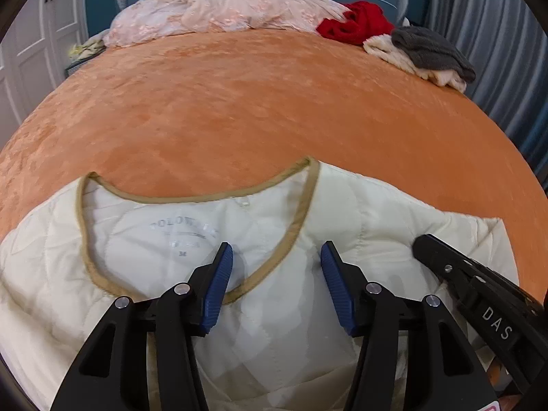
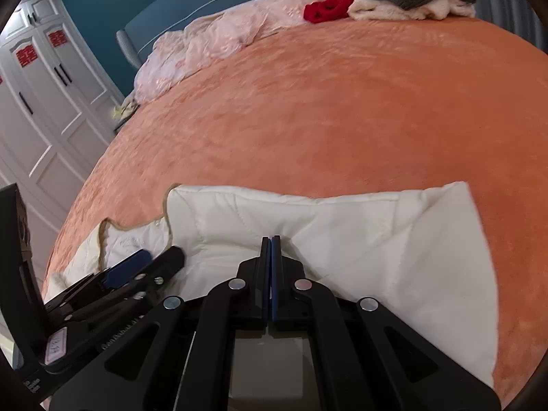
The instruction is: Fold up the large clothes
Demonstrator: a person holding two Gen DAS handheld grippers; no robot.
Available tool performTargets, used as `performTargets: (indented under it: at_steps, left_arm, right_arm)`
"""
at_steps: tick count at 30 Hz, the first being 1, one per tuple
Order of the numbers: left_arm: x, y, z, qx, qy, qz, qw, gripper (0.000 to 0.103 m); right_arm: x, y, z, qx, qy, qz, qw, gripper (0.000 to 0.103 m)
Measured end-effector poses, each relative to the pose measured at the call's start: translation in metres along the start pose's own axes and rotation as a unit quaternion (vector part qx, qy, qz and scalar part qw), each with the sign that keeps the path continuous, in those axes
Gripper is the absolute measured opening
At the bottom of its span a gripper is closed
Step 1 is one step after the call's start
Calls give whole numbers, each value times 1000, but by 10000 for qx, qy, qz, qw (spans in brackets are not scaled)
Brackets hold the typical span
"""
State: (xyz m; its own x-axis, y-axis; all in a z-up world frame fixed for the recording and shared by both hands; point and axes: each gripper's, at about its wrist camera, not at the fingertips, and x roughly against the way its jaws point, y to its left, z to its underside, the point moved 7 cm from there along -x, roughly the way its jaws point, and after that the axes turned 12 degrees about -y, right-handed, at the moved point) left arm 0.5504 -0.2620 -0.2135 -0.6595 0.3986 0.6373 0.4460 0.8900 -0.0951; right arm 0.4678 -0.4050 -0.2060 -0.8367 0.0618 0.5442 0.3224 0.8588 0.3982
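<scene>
A cream quilted jacket [image 1: 274,315] with tan neck trim [image 1: 301,219] lies flat on the orange bed cover, its printed size label [image 1: 183,236] facing up. My left gripper [image 1: 276,251] hovers open over the neckline, blue pads wide apart and only fabric below them. My right gripper [image 2: 270,239] is shut, its tips pinching a ridge of the jacket [image 2: 394,257] near the shoulder, with creases running into the tips. In the left wrist view the right gripper [image 1: 421,243] rests on the jacket's right side. The left gripper [image 2: 161,255] shows at the lower left of the right wrist view.
The orange bed cover [image 1: 274,102] stretches far beyond the jacket. A pink quilt [image 1: 222,10] is bunched at the headboard. A red garment [image 1: 359,20] and a grey-and-cream pile [image 1: 428,48] sit at the far right corner. White wardrobe doors [image 2: 41,102] stand left, a curtain [image 1: 496,51] right.
</scene>
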Motion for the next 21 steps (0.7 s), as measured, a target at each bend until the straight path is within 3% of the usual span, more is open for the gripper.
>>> performTargets:
  at_steps: [4, 7, 10, 11, 14, 17, 19, 21]
  left_arm:
    - [37, 40, -22, 380, -493, -532, 9966, 52]
    - [62, 79, -39, 395, -639, -656, 9950, 52]
    - [66, 106, -45, 258, -454, -751, 9958, 52]
    - [64, 114, -44, 238, -326, -741, 9964, 52]
    - [54, 120, -32, 173, 4, -702, 9974, 52]
    - [39, 116, -14, 95, 201, -621, 9978, 36]
    - [30, 114, 2, 10, 317, -614, 9976, 20]
    - [24, 115, 11, -78, 271, -696, 9972, 17]
  right_arm:
    - [28, -22, -21, -422, -503, 543, 9964, 5]
    - [51, -7, -40, -323, -780, 351, 9958, 5]
    - [42, 46, -40, 315, -303, -222, 9988, 15]
    - [30, 66, -32, 561, 82, -399, 9976, 14]
    - [7, 110, -10, 1079, 511, -679, 9905, 14]
    - [-17, 146, 22, 1733, 911, -759, 9777, 13]
    - [-26, 152, 39, 2012, 1054, -661, 9716, 13]
    - [-34, 153, 50, 2135, 1059, -567, 9695, 12]
